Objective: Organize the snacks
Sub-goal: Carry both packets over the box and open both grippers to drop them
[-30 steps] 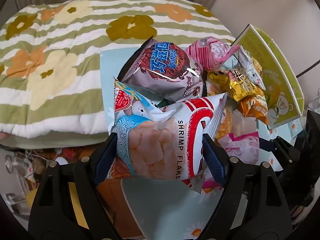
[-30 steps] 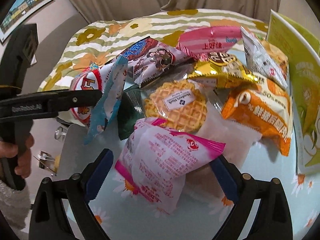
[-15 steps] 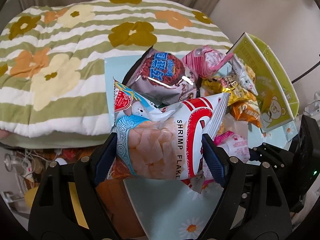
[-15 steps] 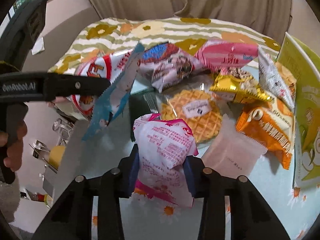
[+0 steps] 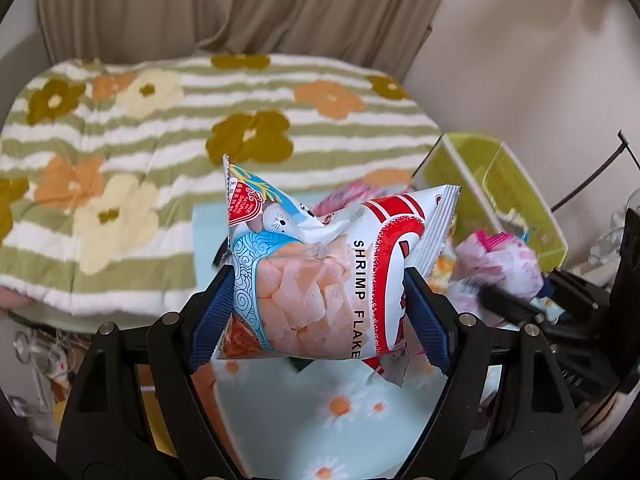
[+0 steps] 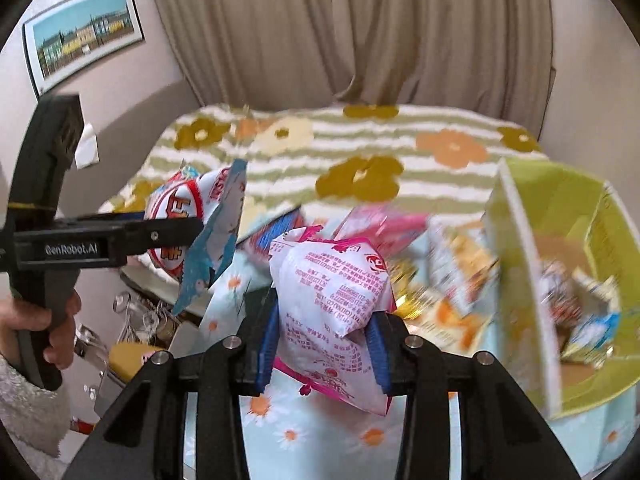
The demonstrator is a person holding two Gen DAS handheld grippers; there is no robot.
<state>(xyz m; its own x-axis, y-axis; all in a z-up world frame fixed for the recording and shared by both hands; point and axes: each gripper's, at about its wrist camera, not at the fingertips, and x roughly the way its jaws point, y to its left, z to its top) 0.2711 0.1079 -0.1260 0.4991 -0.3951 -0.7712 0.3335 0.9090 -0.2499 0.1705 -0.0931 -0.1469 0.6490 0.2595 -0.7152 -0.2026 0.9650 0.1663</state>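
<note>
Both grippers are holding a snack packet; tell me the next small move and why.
Probably carry the right gripper rightward over the green box and let go there. It is shut on the pink and white packet, lifted off the flowered cloth, and the box stands open close to its right with snacks already inside. The left gripper can follow with the shrimp flakes bag.

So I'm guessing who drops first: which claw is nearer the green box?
Right. The right claw, holding the pink-and-white packet, sits just left of the green box; the left claw holds the shrimp flakes bag farther left.
</note>
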